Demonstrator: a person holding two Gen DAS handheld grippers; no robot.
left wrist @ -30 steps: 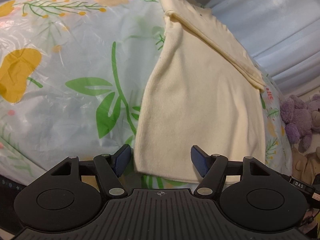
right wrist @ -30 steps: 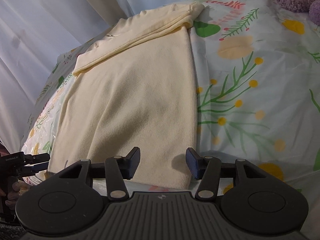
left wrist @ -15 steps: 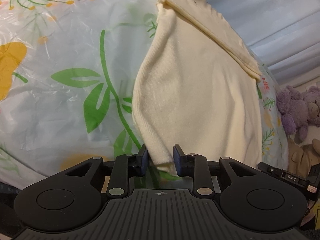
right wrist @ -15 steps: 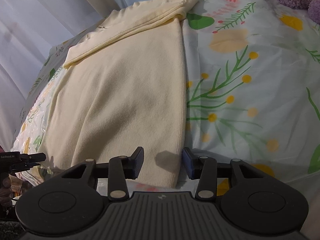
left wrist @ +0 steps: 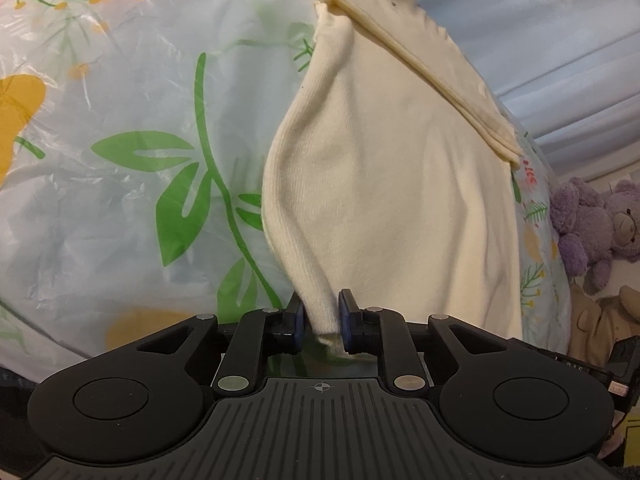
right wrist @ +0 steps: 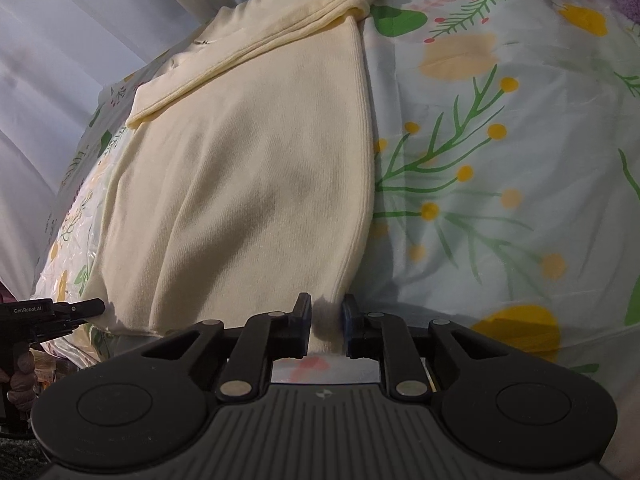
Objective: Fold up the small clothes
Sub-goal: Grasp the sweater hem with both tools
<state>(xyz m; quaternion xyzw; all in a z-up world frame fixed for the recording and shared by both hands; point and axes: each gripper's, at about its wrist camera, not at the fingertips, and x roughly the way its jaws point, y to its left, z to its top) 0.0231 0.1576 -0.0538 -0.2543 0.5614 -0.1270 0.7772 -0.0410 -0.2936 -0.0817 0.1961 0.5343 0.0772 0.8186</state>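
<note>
The left gripper (left wrist: 321, 316) is seen at the lower centre of the left wrist view, its blue-padded jaws pinched on the near left corner of the cream-yellow ribbed knit garment (left wrist: 400, 184). The right gripper (right wrist: 327, 320) is seen at the lower centre of the right wrist view, likewise clamped on the near right corner of the hem. The garment lies on the floral plastic-covered table (right wrist: 500, 200), filling the middle of both frames, with its sleeves (right wrist: 256, 44) folded across the far end.

The step in hand is judged to be the lengthwise fold, hem to shoulders. Both corners should be raised together and level, so that the hem is kept taut between the grippers and no slack sags in the middle. The hem should then be carried over the body and laid square on the folded sleeves. The knit is likely to stretch; a gentle pull is advised.

The long axis of the garment runs from the grippers toward the top of each frame. The hem points toward the cameras, the shoulder end toward the pale curtain (right wrist: 100, 20).

A purple plush bear (left wrist: 600, 232) is seen at the right edge of the left wrist view.
</note>
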